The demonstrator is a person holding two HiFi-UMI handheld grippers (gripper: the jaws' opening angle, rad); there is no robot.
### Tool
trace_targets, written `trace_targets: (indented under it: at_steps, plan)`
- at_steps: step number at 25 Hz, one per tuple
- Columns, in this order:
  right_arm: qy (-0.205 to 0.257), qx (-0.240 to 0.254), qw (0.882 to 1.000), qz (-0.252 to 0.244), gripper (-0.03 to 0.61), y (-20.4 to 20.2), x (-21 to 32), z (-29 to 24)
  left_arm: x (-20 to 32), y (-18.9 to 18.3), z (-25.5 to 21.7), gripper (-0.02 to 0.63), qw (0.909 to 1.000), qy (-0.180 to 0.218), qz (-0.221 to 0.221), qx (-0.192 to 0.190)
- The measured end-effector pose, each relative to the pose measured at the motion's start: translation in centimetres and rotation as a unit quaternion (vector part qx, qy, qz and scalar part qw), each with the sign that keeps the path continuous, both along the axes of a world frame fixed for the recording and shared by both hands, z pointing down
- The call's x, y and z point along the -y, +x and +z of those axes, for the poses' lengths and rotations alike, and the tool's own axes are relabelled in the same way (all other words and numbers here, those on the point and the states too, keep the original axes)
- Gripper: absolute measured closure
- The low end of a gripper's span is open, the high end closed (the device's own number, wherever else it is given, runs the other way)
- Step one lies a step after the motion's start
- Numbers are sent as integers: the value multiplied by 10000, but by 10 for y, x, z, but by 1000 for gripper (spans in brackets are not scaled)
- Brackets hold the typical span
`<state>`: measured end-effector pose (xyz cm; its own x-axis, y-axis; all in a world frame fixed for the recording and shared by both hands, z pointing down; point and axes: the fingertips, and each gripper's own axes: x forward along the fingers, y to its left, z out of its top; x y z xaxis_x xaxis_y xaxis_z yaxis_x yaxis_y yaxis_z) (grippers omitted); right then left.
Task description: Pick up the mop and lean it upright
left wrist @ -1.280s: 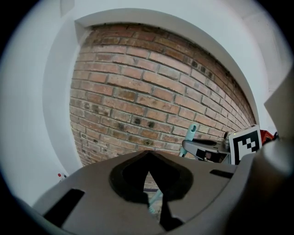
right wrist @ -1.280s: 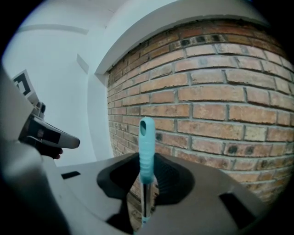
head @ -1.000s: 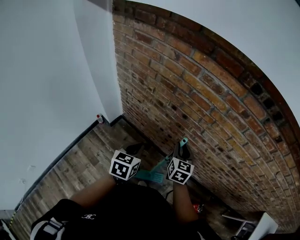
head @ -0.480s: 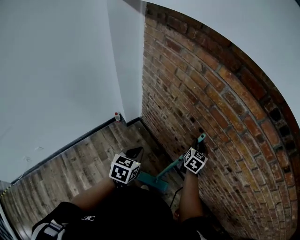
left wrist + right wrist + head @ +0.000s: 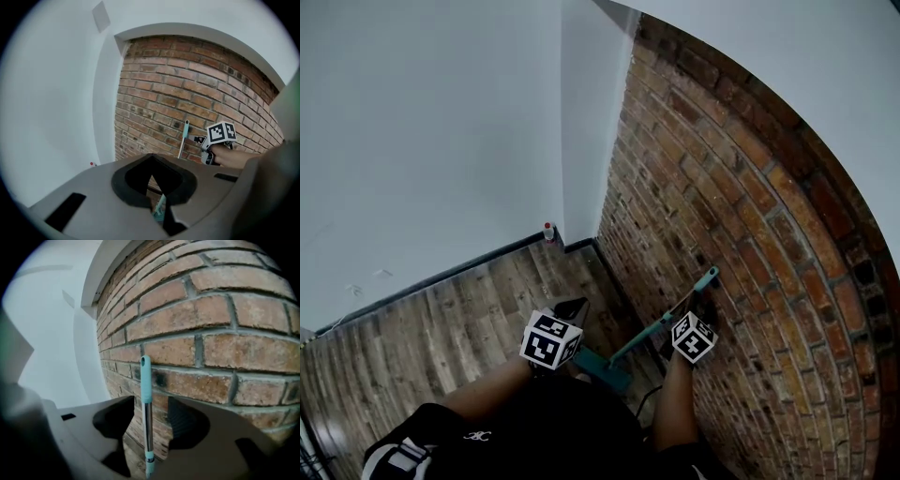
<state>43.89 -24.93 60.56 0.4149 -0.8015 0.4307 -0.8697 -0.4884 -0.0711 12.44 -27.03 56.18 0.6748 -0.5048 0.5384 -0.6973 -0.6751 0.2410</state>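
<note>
While the mop [image 5: 661,317] leans on the brick wall [image 5: 741,216] right of centre, right gripper [image 5: 151,420] gapes wide around its handle, not touching; left gripper [image 5: 151,172] is pinched together, empty.

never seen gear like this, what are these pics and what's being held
A person wears a head camera, which looks down, and holds a tool with a two-jaw claw in each hand; the marker cubes belong to those tools. The other two views come from cameras on the tools. The left claw is shut on nothing. The right claw has its jaws apart; the mop handle stands between them, unclamped, beside the brick wall. The teal mop head sits on the wooden floor.
</note>
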Motion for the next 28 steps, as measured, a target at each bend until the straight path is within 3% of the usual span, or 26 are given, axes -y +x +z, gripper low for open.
trace_targets:
  at_steps: [2,4,11,17,28]
  plan:
    - [59,-33,9999,-98,391,-7,-3,-9,0,4,1,621,10000,-53,29,-26]
    - [188,-127,9995,-198,561,-16,-8,-23,-1,10,0,621,9999,-64,100,-57]
    - [767,-344,9943,-658,565,-58,-28,-84,-5,36,-9,621,9987,14,419,-274]
    - [1130,-315,9902,-761,565,-90,-60,-116,-16,48,-16,621,9964,81,734,-424]
    - [932,-169,9927,-747,565,-132,-103,-97,-48,48,-15,621,9915,41,1204,-489]
